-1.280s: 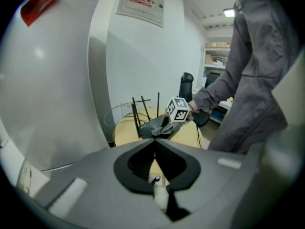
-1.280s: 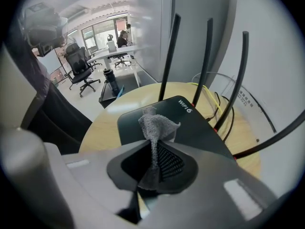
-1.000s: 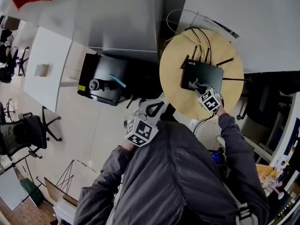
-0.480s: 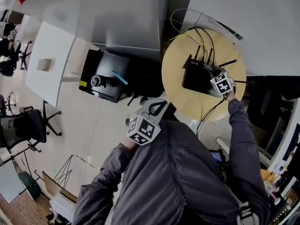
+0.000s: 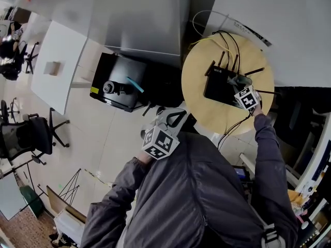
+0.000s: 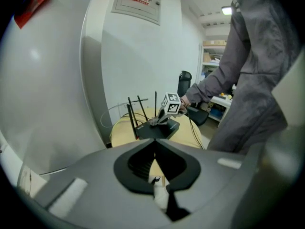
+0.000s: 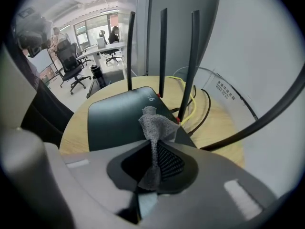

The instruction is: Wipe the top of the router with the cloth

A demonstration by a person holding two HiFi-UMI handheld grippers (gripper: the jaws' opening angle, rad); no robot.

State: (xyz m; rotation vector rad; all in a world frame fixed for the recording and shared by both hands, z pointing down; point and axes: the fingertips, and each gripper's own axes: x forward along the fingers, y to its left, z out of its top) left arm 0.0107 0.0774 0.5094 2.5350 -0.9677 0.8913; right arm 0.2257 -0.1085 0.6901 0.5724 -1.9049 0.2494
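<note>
A black router [image 5: 221, 84] with upright antennas [image 7: 163, 51] lies on a small round wooden table [image 5: 207, 102]. My right gripper [image 5: 241, 87] is at the router's right end, shut on a grey cloth [image 7: 155, 126]. The cloth's free end rests on the router's dark top [image 7: 116, 120], near the antenna bases. My left gripper [image 5: 173, 119] hangs off the table's near left edge, shut with nothing between its jaws. In the left gripper view the router [image 6: 157, 129] and the right gripper's marker cube [image 6: 171, 104] stand ahead, well apart from my left gripper [image 6: 155, 149].
Black and yellow cables [image 5: 230, 39] loop behind the router, and another cable [image 5: 232, 125] drops off the table's front. A black case with a device [image 5: 120, 82] sits on the floor to the left. A grey cabinet [image 5: 139, 19], a white desk [image 5: 59, 68] and an office chair [image 5: 31, 138] lie further left.
My right gripper has slid with the cloth from the router's near middle across its top to the right end by the antennas. The left gripper has stayed where it was.
</note>
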